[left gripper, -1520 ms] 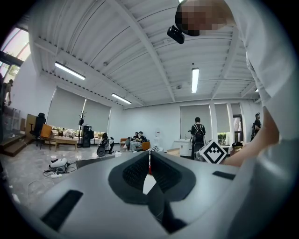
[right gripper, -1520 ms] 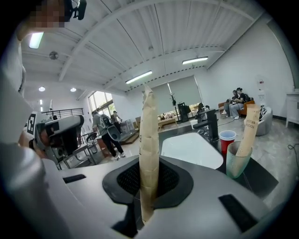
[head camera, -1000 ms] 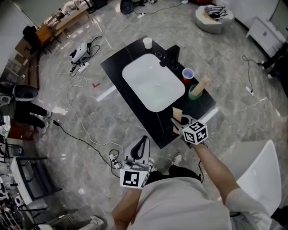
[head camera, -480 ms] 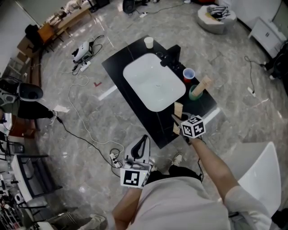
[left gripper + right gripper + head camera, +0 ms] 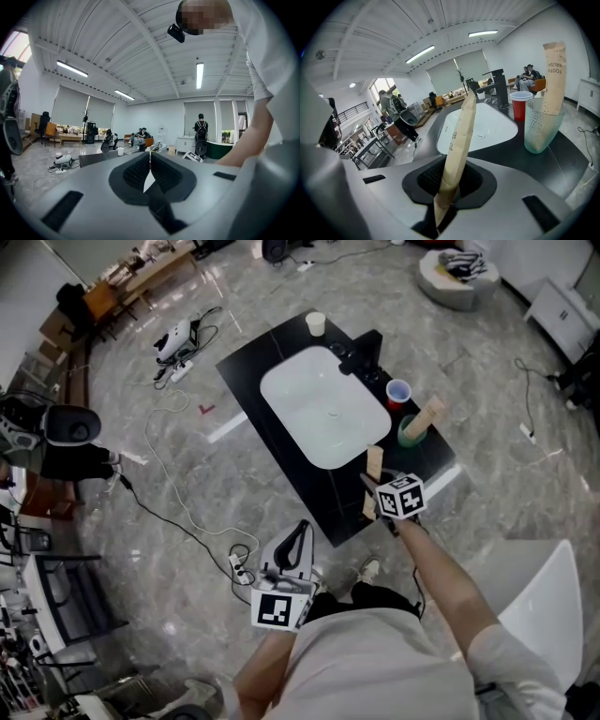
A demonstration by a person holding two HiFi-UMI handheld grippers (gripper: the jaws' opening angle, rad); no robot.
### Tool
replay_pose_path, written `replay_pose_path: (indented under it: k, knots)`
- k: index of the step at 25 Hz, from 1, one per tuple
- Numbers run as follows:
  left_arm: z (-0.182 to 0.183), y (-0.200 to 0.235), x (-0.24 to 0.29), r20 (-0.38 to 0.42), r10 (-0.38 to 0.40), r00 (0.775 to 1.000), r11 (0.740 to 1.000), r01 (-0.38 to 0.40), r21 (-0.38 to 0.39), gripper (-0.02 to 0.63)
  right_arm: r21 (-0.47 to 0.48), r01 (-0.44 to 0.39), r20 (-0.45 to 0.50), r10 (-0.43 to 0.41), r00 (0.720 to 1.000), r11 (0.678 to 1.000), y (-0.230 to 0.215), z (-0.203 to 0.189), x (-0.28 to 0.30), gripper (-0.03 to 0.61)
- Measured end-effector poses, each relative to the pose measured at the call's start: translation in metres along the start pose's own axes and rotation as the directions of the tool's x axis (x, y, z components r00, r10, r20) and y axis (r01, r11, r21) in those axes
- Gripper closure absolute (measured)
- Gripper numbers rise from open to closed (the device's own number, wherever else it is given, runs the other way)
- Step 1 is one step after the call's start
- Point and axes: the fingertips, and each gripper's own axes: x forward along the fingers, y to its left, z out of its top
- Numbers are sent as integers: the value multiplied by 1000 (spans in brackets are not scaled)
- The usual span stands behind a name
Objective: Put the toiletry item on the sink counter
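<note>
The toothbrush packet [image 5: 457,150], a long flat paper sleeve, stands nearly upright in the right gripper [image 5: 449,185]. The pads pinch its lower end and most of its length rises free above them. The jaws are just starting to open, but the paper is visibly creased where they press, so it looks gripped at this moment. It should be very light and only as stiff as the brush inside. The paper crumples and slides easily, and a hold this low lets the top sway. A hold nearer the middle, across the flat faces, would likely steady it better. In the head view the packet [image 5: 374,465] and the gripper [image 5: 372,487] hover over the near corner of the black table [image 5: 319,507], not yet resting on it. Ahead and to the right of the gripper stands a green tumbler [image 5: 541,126] holding a second packet [image 5: 554,77], with a red cup [image 5: 520,105] just beyond. The white basin [image 5: 483,124] lies ahead and to the left. The left gripper [image 5: 150,171] hangs well back from the table, jaws closed together with nothing between them.
</note>
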Motion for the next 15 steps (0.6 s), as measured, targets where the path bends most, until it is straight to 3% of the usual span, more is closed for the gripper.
replay_pose_path:
  k: [15]
  knots:
    - [-10, 2, -2, -26, 21, 999, 999, -21, -24, 601, 5, 57, -81, -56, 995, 998, -17, -10, 13, 468]
